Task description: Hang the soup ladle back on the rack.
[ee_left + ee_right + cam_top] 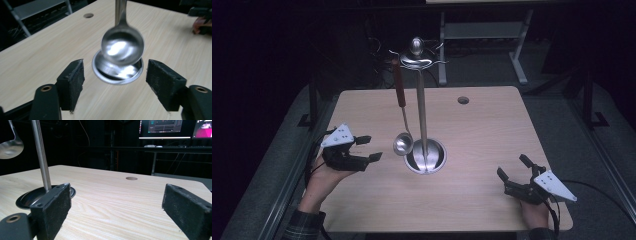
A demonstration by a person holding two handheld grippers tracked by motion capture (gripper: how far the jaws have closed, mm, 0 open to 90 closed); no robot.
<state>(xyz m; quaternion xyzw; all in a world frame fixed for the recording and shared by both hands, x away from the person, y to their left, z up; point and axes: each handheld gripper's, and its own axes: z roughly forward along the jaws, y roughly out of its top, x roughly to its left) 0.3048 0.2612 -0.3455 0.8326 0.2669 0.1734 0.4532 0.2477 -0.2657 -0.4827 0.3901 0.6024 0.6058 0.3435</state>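
Observation:
A steel ladle [402, 143] with a brown handle hangs from a hook at the top of a metal stand [421, 110], its bowl just above the table left of the stand's round base [426, 158]. My left gripper [368, 148] is open, held a short way left of the ladle's bowl and pointing at it. In the left gripper view the bowl [122, 46] hangs beyond the two open jaws, apart from them. My right gripper [514, 168] is open near the table's front right, nothing between its jaws. The stand's pole [41, 155] rises at the left of the right gripper view.
The wooden table [472, 130] has a small round hole [463, 100] near its far edge. Dark floor, table legs and cables lie beyond. Monitors [165, 128] glow in the background of the right gripper view.

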